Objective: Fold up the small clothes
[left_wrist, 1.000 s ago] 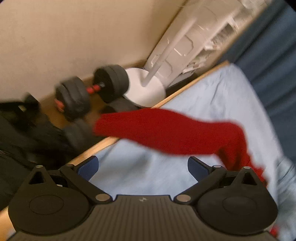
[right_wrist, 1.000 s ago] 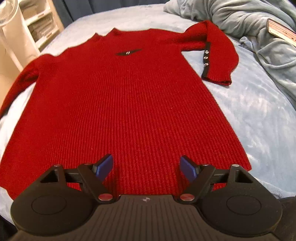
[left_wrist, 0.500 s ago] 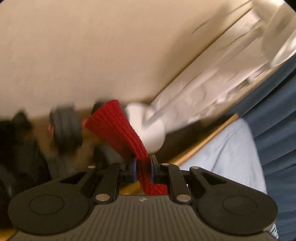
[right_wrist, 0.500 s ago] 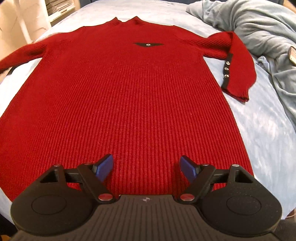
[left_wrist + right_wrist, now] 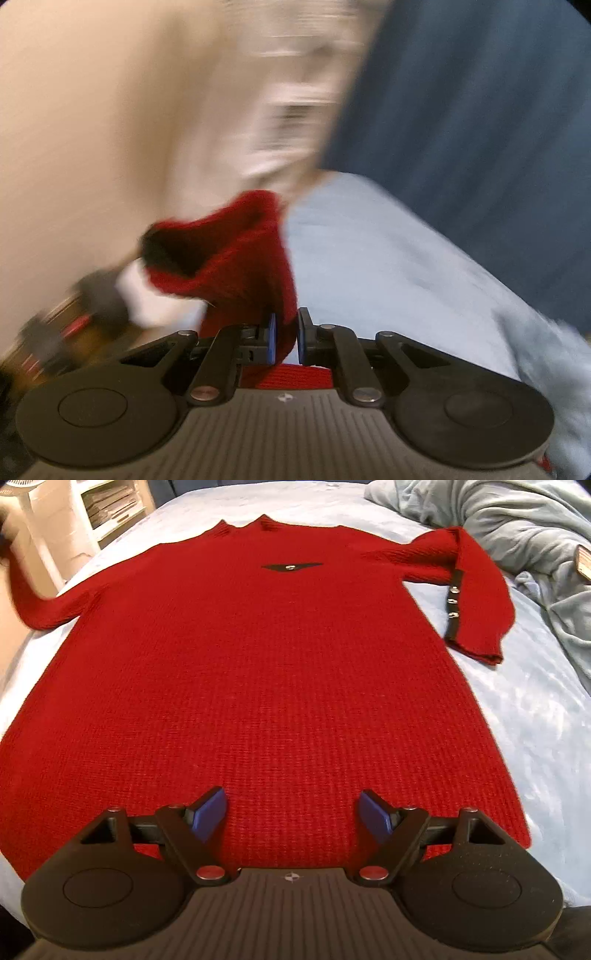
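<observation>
A red knit sweater (image 5: 258, 672) lies flat, front up, on a light blue bed sheet (image 5: 546, 716). Its right sleeve (image 5: 476, 602) is bent down beside the body. Its left sleeve (image 5: 40, 605) is lifted at the bed's left edge. My left gripper (image 5: 284, 338) is shut on that red sleeve (image 5: 243, 258), whose cuff hangs open above the fingers; the view is motion-blurred. My right gripper (image 5: 293, 814) is open and empty, hovering over the sweater's lower hem.
A rumpled grey-blue blanket (image 5: 517, 528) lies at the back right with a flat card-like object (image 5: 583, 563) on it. A white shelf unit (image 5: 107, 506) and fan pole (image 5: 40, 546) stand left of the bed. Dumbbells (image 5: 74, 317) lie on the floor. A dark blue curtain (image 5: 480, 110) hangs behind.
My left gripper shut on the left sleeve and has lifted it, swinging right toward the bed. My right gripper has moved slightly over the hem and stays open.
</observation>
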The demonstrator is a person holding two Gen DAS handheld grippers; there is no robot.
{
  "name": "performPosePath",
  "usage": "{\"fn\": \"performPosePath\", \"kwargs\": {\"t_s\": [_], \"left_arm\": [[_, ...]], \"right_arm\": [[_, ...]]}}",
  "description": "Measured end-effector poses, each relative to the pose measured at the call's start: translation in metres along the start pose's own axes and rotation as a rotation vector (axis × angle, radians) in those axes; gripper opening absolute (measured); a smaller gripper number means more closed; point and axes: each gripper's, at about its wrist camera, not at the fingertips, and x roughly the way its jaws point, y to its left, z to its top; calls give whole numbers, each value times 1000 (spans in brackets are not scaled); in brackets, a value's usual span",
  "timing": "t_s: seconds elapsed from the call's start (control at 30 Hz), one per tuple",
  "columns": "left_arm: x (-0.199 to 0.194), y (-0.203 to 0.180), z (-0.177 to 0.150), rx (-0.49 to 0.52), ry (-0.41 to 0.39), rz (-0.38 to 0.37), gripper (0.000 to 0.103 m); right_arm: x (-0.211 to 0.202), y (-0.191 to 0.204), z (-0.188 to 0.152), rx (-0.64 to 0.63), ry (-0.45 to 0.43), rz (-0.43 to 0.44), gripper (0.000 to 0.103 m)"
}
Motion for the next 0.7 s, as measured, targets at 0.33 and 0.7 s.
{"fn": "performPosePath", "kwargs": {"t_s": [0.33,0.7], "left_arm": [[40,-232,-200,476,290,-295,102],[53,-43,-155,417,217,76,103]], "right_arm": [[1,-41,-3,72,11,-56,80],[1,-70,38,162,-104,38,80]]}}
